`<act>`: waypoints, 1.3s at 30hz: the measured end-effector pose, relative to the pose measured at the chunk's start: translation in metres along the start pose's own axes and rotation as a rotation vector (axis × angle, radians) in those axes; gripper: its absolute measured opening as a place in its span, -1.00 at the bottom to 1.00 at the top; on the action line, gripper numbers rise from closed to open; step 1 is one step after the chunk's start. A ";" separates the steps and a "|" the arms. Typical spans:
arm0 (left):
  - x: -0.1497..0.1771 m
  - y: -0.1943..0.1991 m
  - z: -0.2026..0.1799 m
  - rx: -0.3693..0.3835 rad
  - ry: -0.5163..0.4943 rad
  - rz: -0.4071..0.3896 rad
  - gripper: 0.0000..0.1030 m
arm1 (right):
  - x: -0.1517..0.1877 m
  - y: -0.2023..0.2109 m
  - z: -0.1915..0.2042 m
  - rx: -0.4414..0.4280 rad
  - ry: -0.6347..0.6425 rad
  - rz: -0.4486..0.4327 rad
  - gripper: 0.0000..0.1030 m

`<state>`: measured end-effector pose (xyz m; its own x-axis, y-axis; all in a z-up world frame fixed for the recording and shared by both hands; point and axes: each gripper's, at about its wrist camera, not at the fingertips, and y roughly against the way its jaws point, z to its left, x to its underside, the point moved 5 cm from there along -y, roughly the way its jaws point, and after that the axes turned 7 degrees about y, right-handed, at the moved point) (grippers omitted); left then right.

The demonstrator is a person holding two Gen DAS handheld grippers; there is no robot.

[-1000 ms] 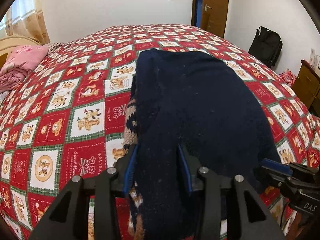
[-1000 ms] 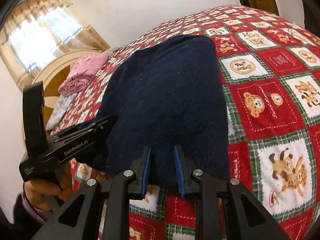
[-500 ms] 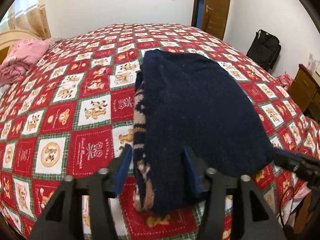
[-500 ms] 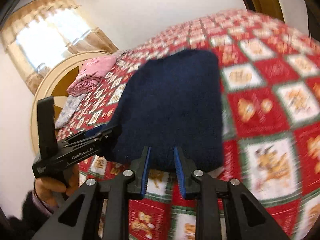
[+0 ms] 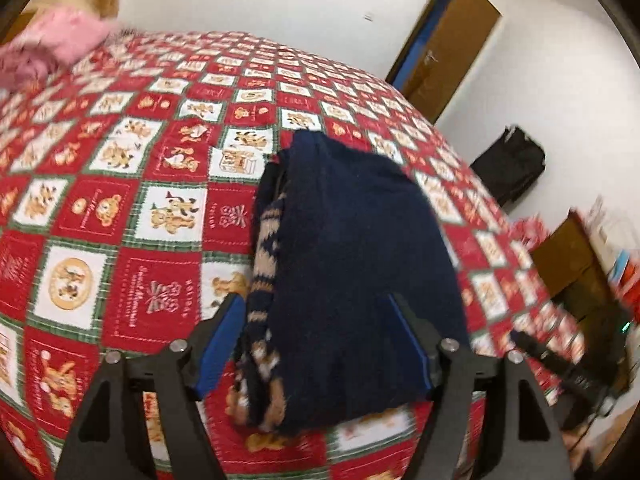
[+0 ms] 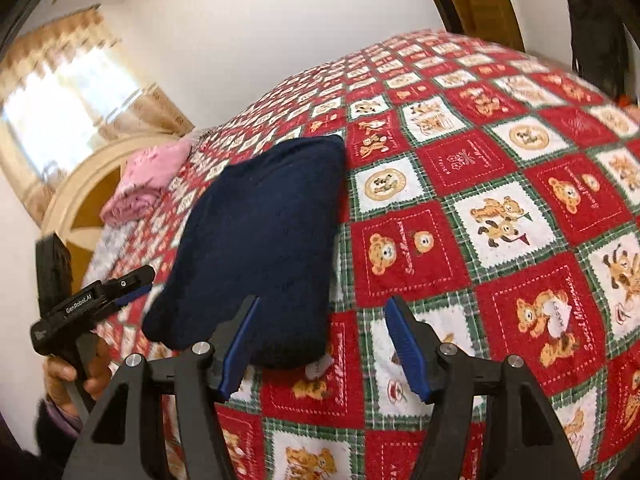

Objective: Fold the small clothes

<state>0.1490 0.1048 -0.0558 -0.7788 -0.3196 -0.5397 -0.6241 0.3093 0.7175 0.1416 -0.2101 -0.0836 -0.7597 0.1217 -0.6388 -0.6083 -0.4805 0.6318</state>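
On the bed's quilt (image 6: 460, 160) lies the folded navy sweater (image 5: 352, 256); left tongs (image 5: 316, 344) and right tongs (image 6: 326, 344) gape wide, holding nothing.

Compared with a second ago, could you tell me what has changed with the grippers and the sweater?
Both grippers let go. The left gripper and the right gripper, each shut on the near edge of the sweater a second ago, are now open and have drawn back, the right one off to the sweater's right side. The sweater stays folded on the bed; the pink clothes lie where they were.
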 end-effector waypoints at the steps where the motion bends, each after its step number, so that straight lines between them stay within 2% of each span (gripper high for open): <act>1: -0.005 -0.002 -0.003 0.004 0.012 0.000 0.51 | -0.006 -0.003 -0.003 0.001 -0.022 0.012 0.26; 4: -0.013 -0.013 -0.016 -0.027 -0.028 0.010 0.51 | -0.019 -0.021 -0.009 -0.016 -0.096 0.080 0.27; 6: -0.018 -0.030 -0.027 -0.086 -0.092 0.025 0.51 | -0.026 -0.031 -0.007 -0.044 -0.113 0.087 0.27; 8: -0.023 -0.039 -0.031 -0.104 -0.110 0.022 0.51 | -0.029 -0.039 -0.003 -0.041 -0.103 0.090 0.27; 11: -0.031 -0.053 -0.027 -0.151 -0.115 -0.002 0.51 | -0.033 -0.046 0.005 -0.014 -0.064 0.055 0.27; 14: -0.030 -0.071 -0.013 -0.195 -0.082 0.043 0.51 | -0.038 -0.056 0.009 0.036 -0.025 0.013 0.27; 17: -0.024 -0.082 -0.007 -0.193 -0.062 0.078 0.51 | -0.042 -0.072 0.009 0.047 -0.026 0.023 0.27; 22: -0.019 -0.089 -0.003 -0.184 -0.033 0.091 0.61 | -0.042 -0.098 0.009 0.037 -0.039 0.030 0.27; 24: -0.019 -0.092 -0.003 -0.189 -0.028 0.093 0.68 | -0.037 -0.112 0.011 0.003 -0.042 0.052 0.27; 26: -0.018 -0.093 -0.002 -0.183 -0.023 0.090 0.73 | -0.032 -0.121 0.012 -0.027 -0.062 0.060 0.39; 28: -0.017 -0.096 0.001 -0.168 -0.011 0.093 0.79 | -0.028 -0.127 0.013 -0.050 -0.069 0.049 0.49; 32: -0.015 -0.102 0.006 -0.121 0.055 0.118 0.84 | -0.025 -0.129 0.019 -0.063 -0.035 0.025 0.53; 34: -0.013 -0.105 0.007 -0.098 0.078 0.125 0.85 | -0.022 -0.132 0.025 -0.104 -0.033 0.032 0.53; 39: -0.008 -0.106 0.005 -0.056 0.085 0.134 0.89 | -0.017 -0.134 0.032 -0.071 0.018 0.026 0.60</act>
<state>0.2206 0.0794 -0.1299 -0.8454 -0.3542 -0.3998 -0.5086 0.3050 0.8051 0.2290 -0.1196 -0.1436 -0.7704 0.0927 -0.6308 -0.5699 -0.5437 0.6161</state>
